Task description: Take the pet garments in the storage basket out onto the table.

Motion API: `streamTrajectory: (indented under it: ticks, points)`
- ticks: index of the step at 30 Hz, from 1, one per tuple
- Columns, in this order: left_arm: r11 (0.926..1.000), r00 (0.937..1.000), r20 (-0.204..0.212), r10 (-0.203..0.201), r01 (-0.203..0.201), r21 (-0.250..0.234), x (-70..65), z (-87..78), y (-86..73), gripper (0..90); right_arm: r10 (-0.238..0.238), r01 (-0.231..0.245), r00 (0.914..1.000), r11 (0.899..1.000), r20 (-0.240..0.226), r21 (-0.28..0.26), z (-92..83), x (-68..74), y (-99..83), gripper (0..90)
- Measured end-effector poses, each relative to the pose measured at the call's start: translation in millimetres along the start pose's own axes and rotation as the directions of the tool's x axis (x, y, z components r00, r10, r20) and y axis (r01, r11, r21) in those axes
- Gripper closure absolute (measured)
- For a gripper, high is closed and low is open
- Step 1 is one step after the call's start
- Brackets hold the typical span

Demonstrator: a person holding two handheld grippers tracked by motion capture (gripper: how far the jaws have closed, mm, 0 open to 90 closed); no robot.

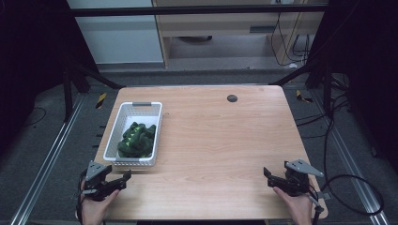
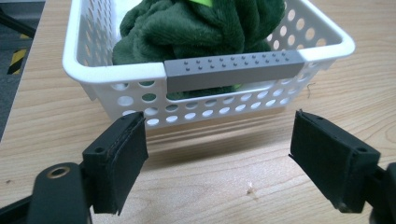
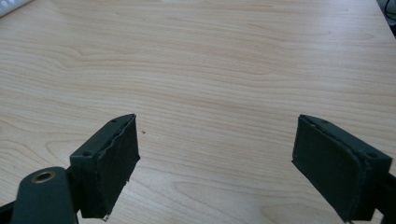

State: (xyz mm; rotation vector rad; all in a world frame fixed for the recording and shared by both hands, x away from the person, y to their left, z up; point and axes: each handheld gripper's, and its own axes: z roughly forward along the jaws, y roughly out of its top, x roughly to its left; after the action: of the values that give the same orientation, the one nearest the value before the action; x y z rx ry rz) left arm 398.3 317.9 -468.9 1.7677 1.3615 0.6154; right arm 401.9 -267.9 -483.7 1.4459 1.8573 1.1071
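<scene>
High view shows, nearest the person, the left gripper (image 1: 123, 180) and the right gripper (image 1: 269, 177) at the table's (image 1: 220, 140) front corners, both with jaws spread apart and nothing between them. Just beyond the left gripper stands one white basket (image 1: 111, 143) holding one bundle of green plush cloth (image 1: 136, 139), so the work looks to be at the approach step. The next move probably calls for advancing over the basket's grey handle (image 2: 233, 71) and closing on the cloth.
</scene>
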Motion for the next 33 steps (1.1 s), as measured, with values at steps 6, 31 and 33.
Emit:
streamTrajectory:
  ticks: [6, 31, 33]
  points:
    - [0.9998, 0.9999, 0.011, -0.009, 0.009, -0.016, -2.3, -7.1, 4.2, 18.9, -0.004, 0.004, 0.9999, 1.0, 0.01, 0.0, -1.3, -0.6, -0.5, 14.4]
    - [0.9968, 0.9986, 0.053, 0.003, 0.001, -0.08, -10.1, -22.4, 33.3, 17.4, -0.038, 0.038, 0.9993, 0.999, -0.002, 0.013, -1.2, 8.5, 0.5, 14.0]
    - [0.9962, 0.9986, 0.053, 0.006, -0.002, -0.087, -11.6, -23.2, 36.3, 17.3, -0.032, 0.032, 0.9995, 0.999, -0.002, 0.007, -2.6, 9.3, 1.2, 14.1]
